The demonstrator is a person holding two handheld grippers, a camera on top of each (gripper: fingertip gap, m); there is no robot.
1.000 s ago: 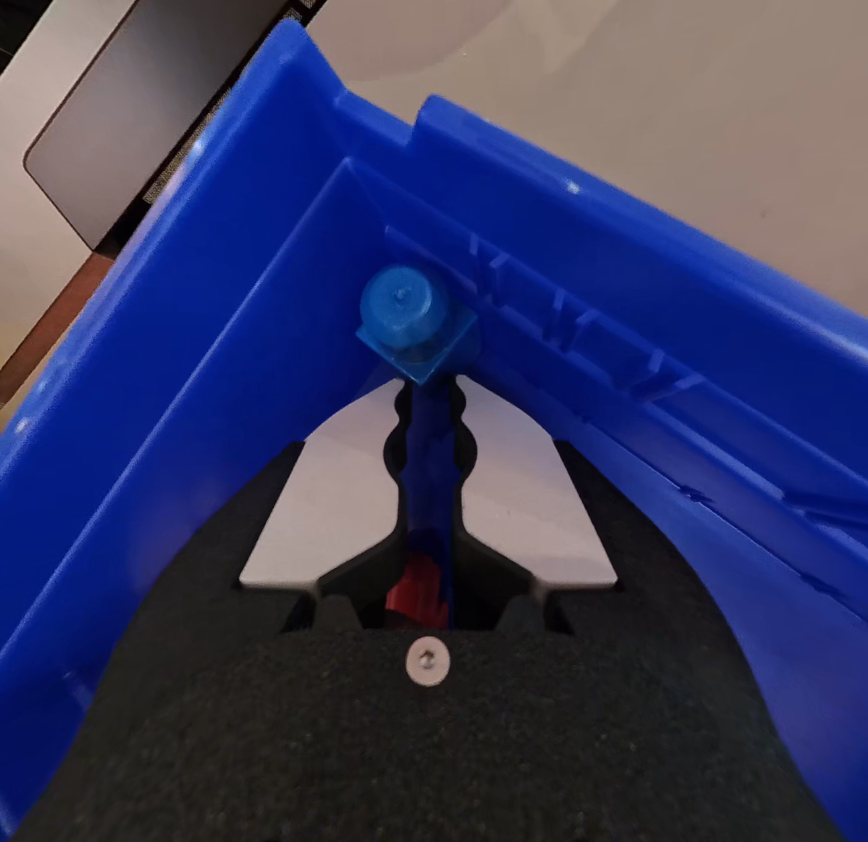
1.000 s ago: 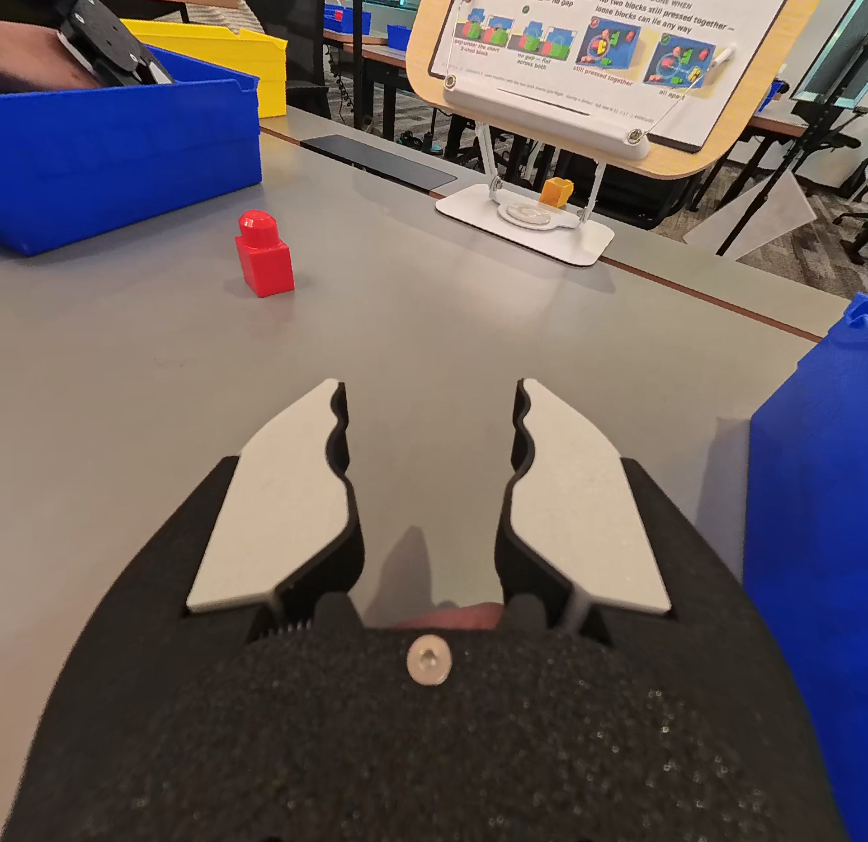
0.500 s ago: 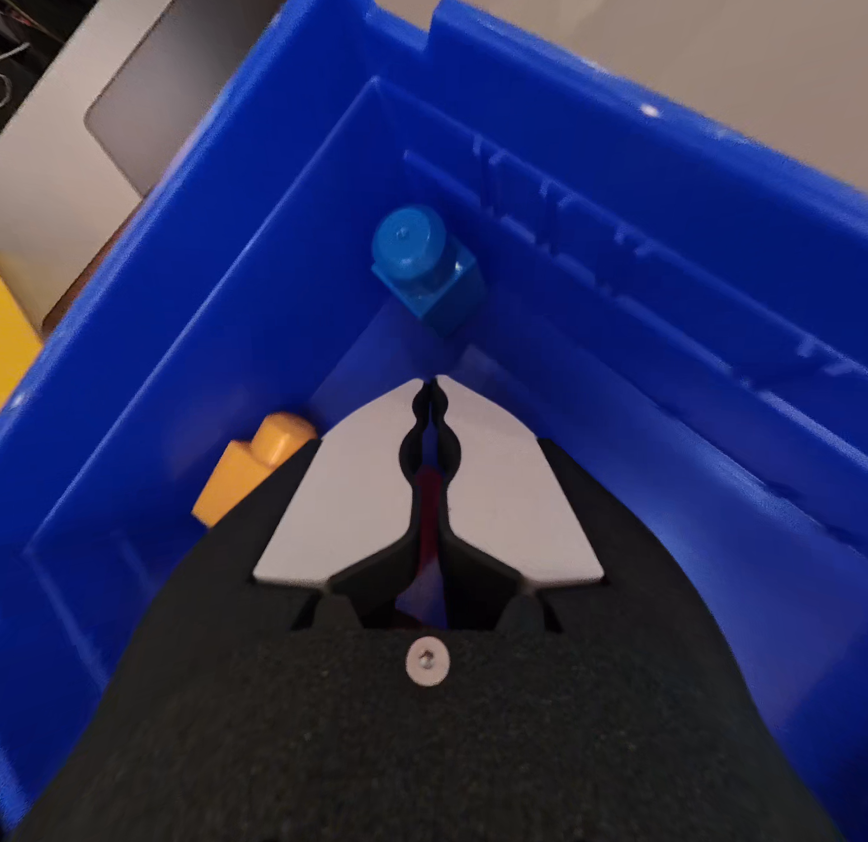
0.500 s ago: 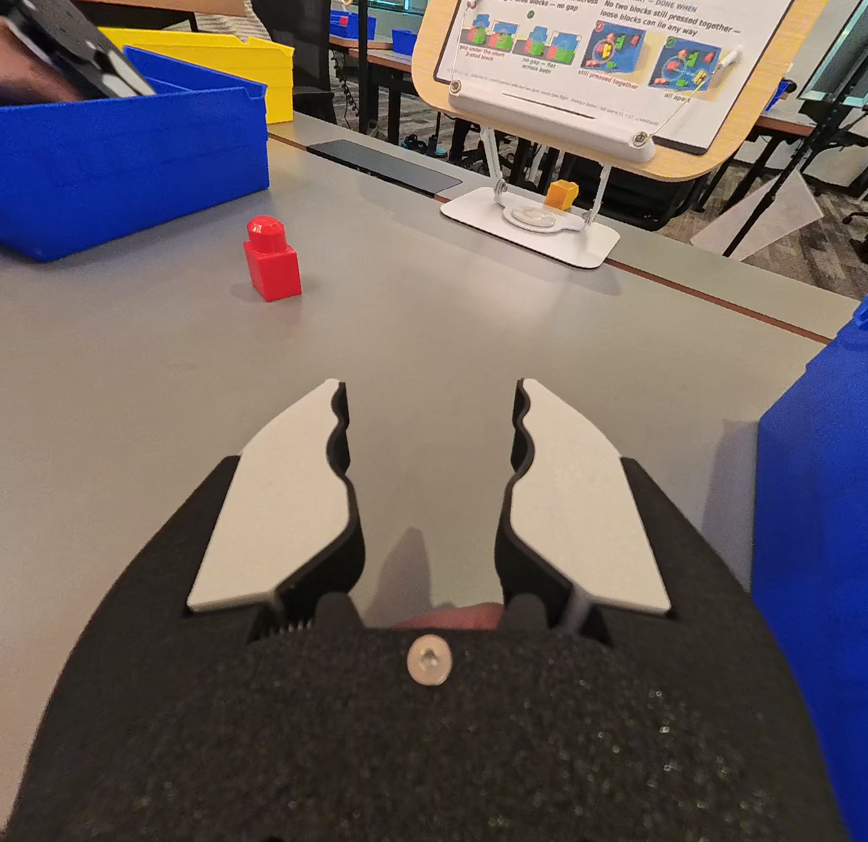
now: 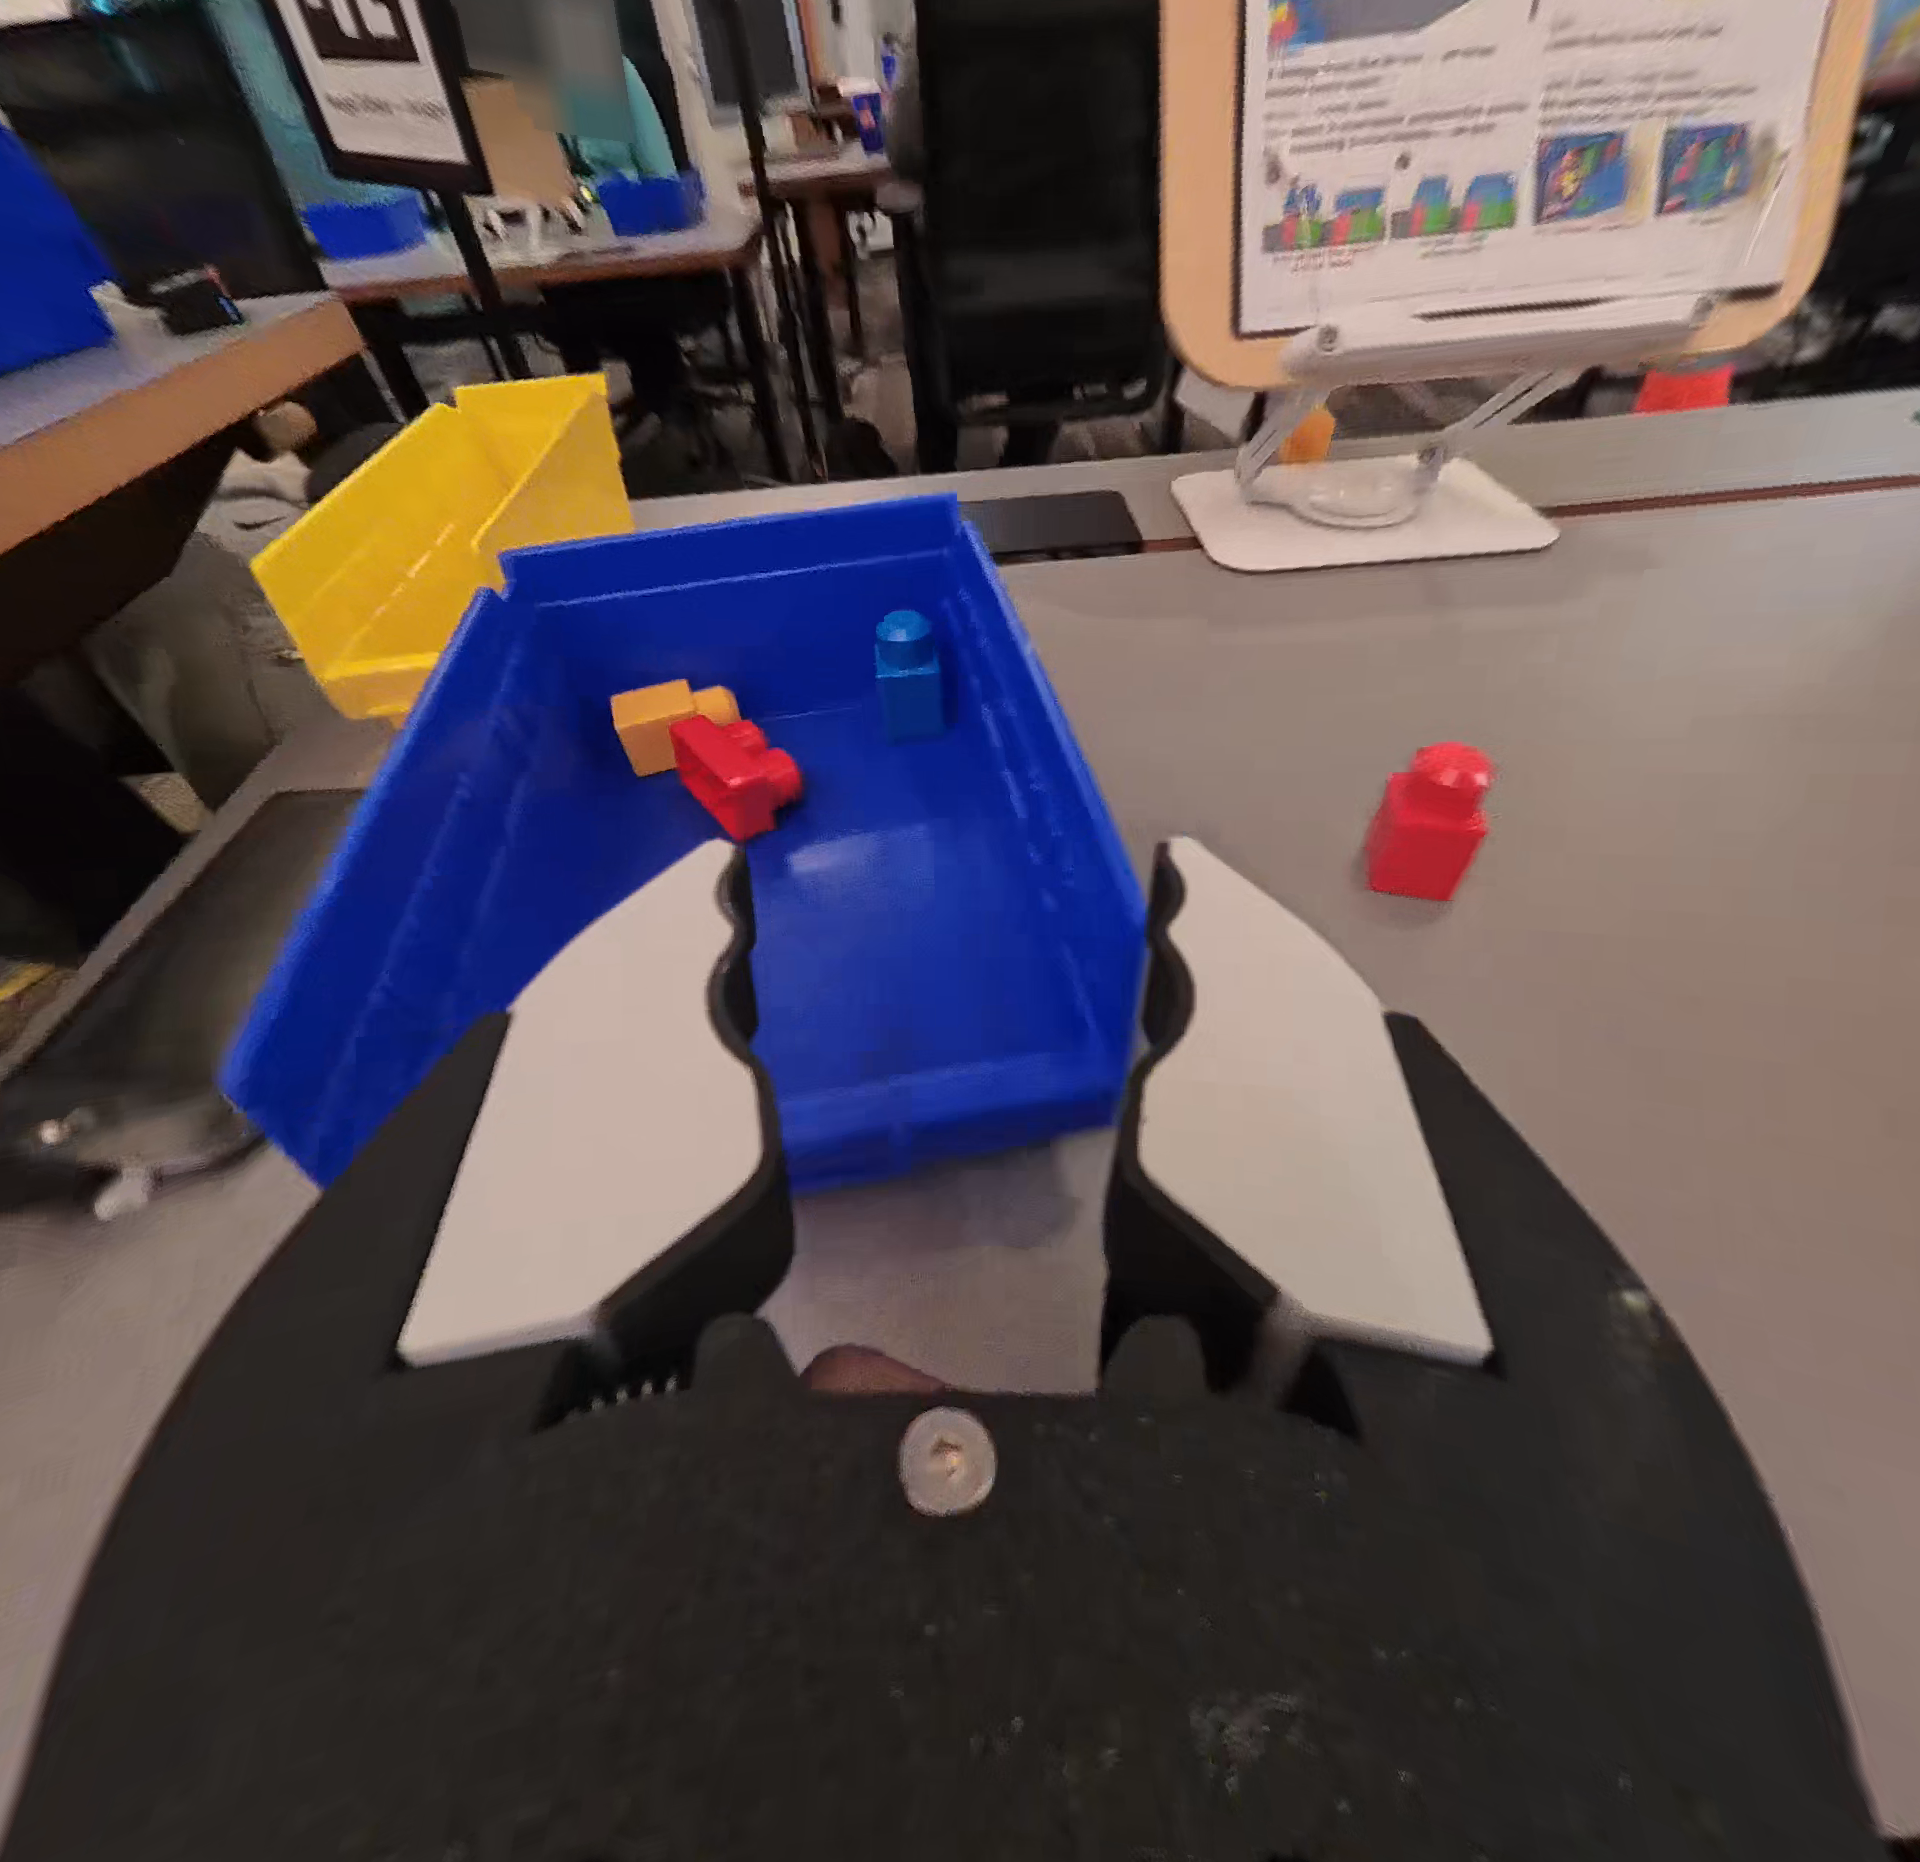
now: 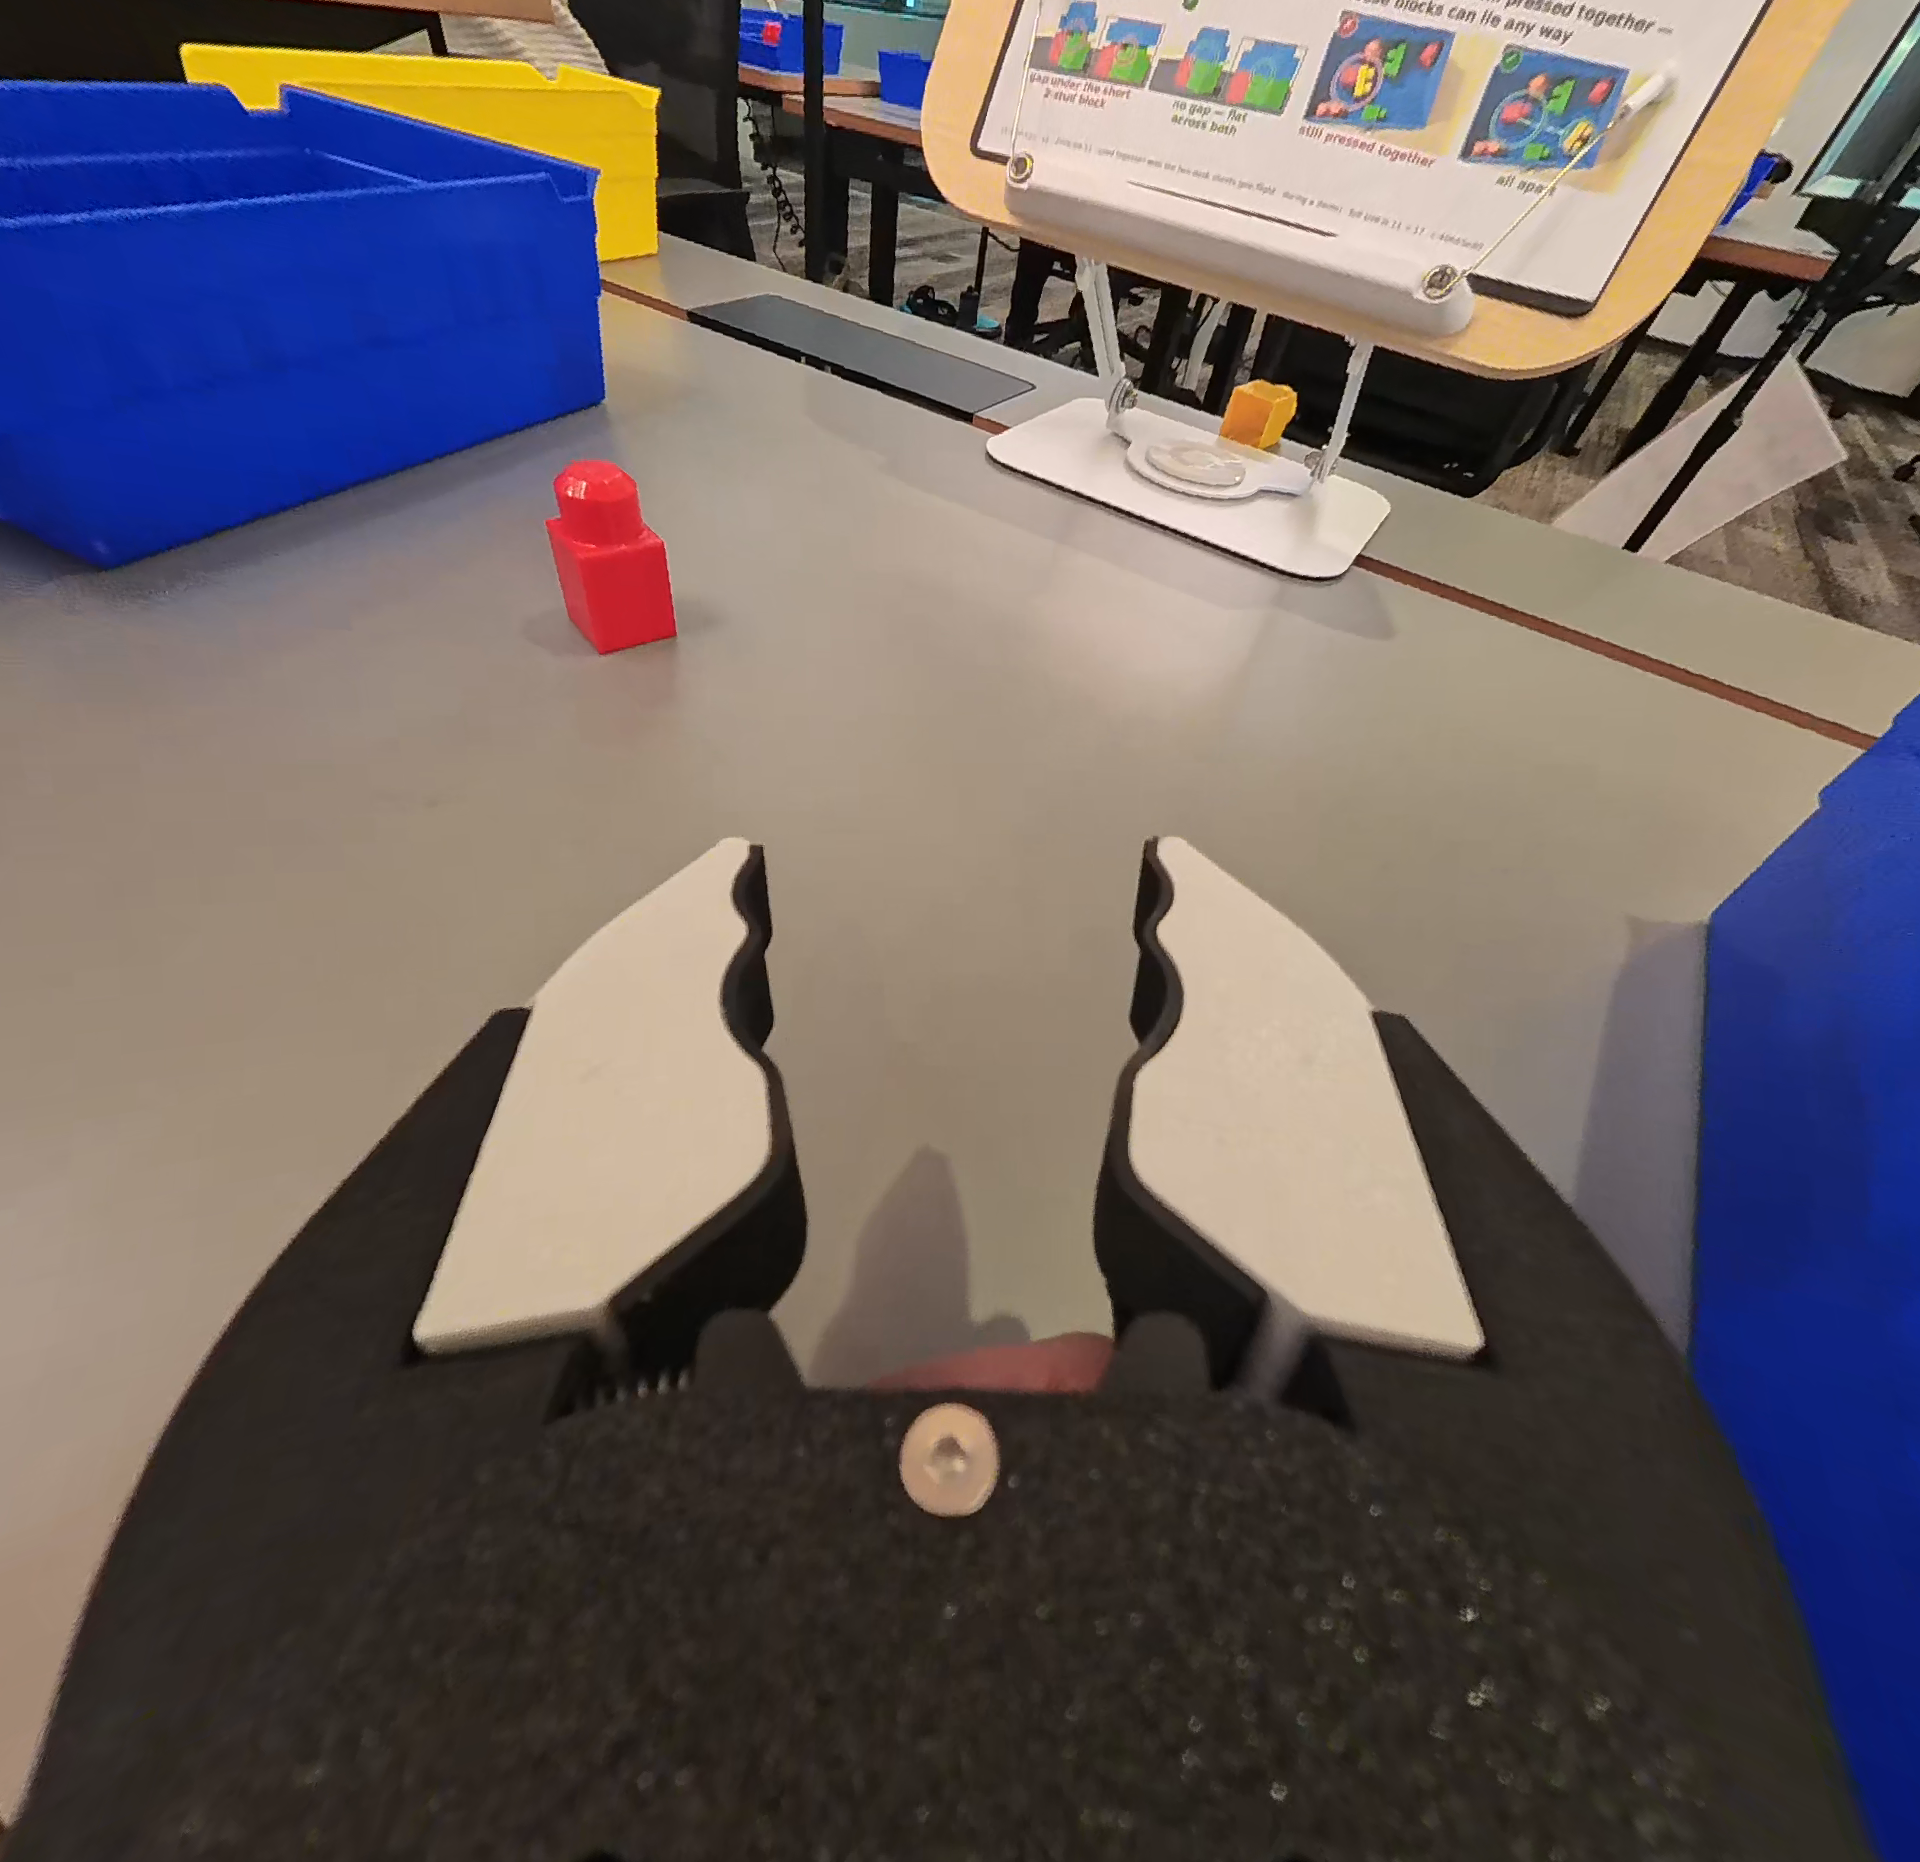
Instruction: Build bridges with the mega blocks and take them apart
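My left gripper [image 5: 945,856] is open and empty, raised in front of the near end of a blue bin [image 5: 436,877]. Inside the bin a red block [image 5: 736,773] lies on its side against an orange block [image 5: 665,721], and a blue one-stud block [image 5: 910,678] stands upright near the far right wall. A red one-stud block [image 5: 1425,823] stands upright on the grey table right of the bin; it also shows in the right wrist view [image 6: 611,561]. My right gripper [image 6: 951,851] is open and empty, low over the table. The blue bin [image 6: 291,337] shows at the left there.
A yellow bin [image 5: 436,545] stands behind the blue bin. An instruction board on a white stand [image 6: 1195,462] is at the table's far edge, with a small orange block [image 6: 1257,412] behind it. Another blue bin [image 6: 1818,1189] is close at the right gripper's right. From either gripper's tips it is about 20 cm to the red one-stud block [image 5: 1425,823].
My left gripper has opened, let go of the red block in the blue bin, and pulled back out and above it. The right gripper has shifted only slightly.
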